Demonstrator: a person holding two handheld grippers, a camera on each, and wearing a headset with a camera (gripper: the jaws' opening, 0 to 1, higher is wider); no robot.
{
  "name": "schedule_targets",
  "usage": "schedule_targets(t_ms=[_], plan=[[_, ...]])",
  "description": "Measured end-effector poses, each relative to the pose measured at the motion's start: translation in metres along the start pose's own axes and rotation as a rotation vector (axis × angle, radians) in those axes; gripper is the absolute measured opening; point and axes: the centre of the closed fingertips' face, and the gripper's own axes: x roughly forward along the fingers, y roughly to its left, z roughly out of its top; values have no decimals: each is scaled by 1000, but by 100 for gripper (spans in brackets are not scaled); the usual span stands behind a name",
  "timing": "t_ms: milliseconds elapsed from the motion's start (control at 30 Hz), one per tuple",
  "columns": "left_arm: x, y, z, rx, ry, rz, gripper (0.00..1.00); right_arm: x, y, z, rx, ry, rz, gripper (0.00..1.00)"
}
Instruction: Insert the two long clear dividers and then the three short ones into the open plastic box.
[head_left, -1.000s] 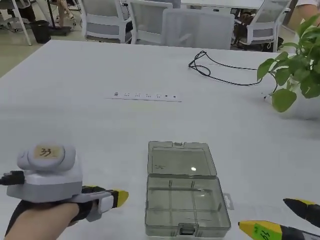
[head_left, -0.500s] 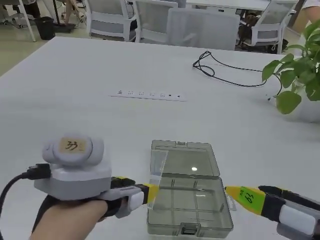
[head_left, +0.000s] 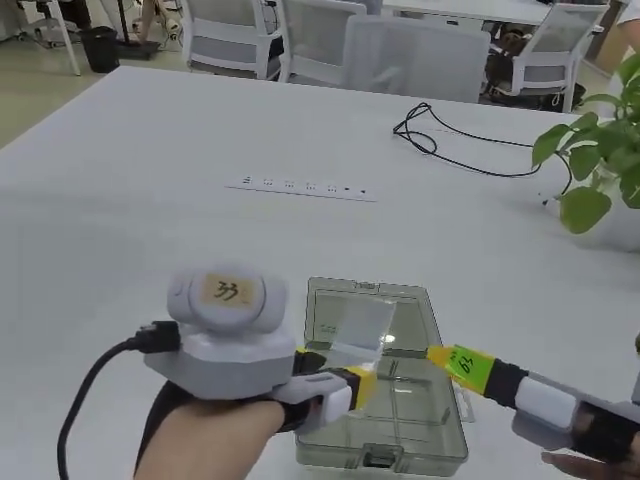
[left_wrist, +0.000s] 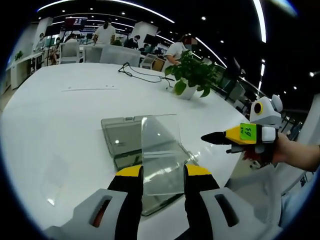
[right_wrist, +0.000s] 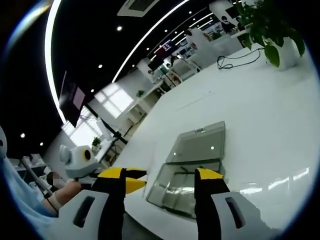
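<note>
An open grey-clear plastic box (head_left: 400, 425) lies near the table's front edge, its lid (head_left: 325, 310) folded back flat. My left gripper (head_left: 358, 378) is shut on a clear divider (head_left: 362, 325), held upright above the box's left part. In the left gripper view the divider (left_wrist: 160, 150) stands between the yellow fingertips, in front of the box (left_wrist: 120, 142). My right gripper (head_left: 445, 358) hovers open at the box's right side and holds nothing. Its tip (left_wrist: 207, 137) points toward the divider. In the right gripper view the box (right_wrist: 175, 187) lies between the spread jaws.
A white power strip (head_left: 305, 187) lies mid-table. A black cable (head_left: 450, 140) and a potted plant (head_left: 600, 170) are at the far right. Chairs (head_left: 410, 55) line the far edge. A faint clear sheet (left_wrist: 52, 180) lies on the table left of the box.
My left gripper has moved right, carrying the divider over the box. The right gripper has come in leftward to the box's right side.
</note>
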Motion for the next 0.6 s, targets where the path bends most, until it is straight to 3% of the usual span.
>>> schedule_targets(t_ms=[100, 600], plan=[[2, -1, 1, 2, -4, -6, 30, 6, 1, 3, 26, -7, 11, 44], [6, -6, 3, 6, -28, -2, 30, 38, 7, -5, 128, 37, 9, 22]])
